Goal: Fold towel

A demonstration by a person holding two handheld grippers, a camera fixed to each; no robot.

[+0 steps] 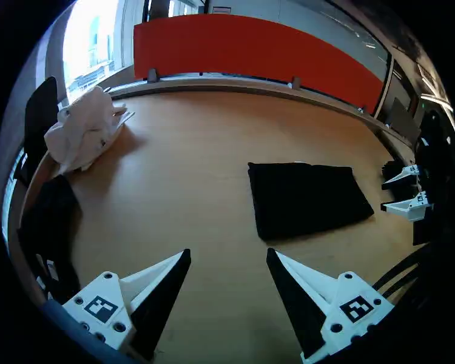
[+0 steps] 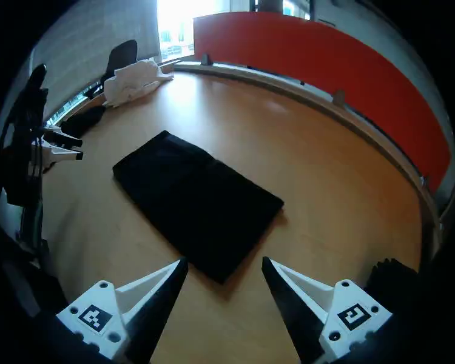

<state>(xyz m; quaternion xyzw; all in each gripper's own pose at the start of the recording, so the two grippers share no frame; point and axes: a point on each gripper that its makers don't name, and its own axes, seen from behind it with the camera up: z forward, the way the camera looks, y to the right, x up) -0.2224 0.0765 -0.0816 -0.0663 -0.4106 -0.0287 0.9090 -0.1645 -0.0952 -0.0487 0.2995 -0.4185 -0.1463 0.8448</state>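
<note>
My left gripper [image 1: 227, 267] and right gripper [image 2: 222, 273] are both spread, holding nothing; for a further fold I should, I think, pinch two corners of one short edge (all layers, not only the top one) and carry them level; the black towel [image 2: 197, 200] lies flat on the wooden table [image 1: 185, 151], already a tidy rectangle with a soft ridge across.

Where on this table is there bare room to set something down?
Wide bare tabletop lies between the black towel and the red partition, and between the towel and the white cloth pile. Crowded: the window-side edge, where the pile and a dark bundle sit.
</note>
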